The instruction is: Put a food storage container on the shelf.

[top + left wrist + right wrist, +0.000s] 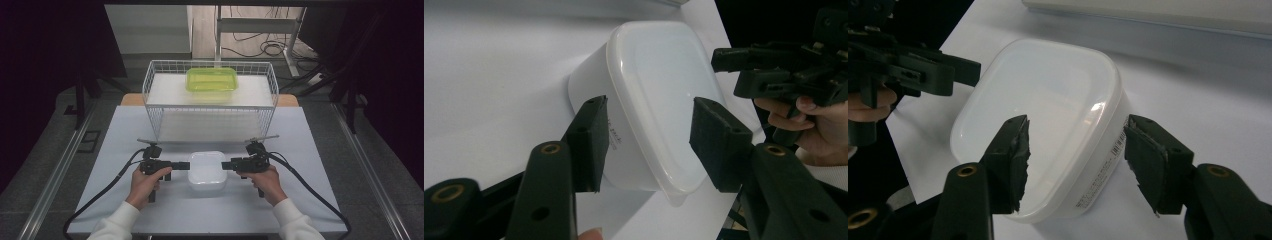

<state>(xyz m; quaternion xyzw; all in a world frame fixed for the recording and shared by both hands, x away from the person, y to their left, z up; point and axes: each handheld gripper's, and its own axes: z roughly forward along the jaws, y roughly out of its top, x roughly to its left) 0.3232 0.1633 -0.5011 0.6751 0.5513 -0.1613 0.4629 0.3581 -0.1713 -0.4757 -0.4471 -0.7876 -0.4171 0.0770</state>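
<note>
Centrally, near the worktop's (125, 200) front edge, sits the white lidded container (206, 170). Left claw (185, 165) and right claw (226, 165) flank its opposite short sides, jaws apart, each straddling the lid rim without pressing. A sound lift likely requires both claws closing evenly on the rim, level, so the container does not tip.

High view: fixed above the table (125, 200), facing forward and down. Gripper views: close, low, facing inward from opposite sides. Shared by all: white lidded container (206, 170) (659, 100) (1043, 115).
</note>
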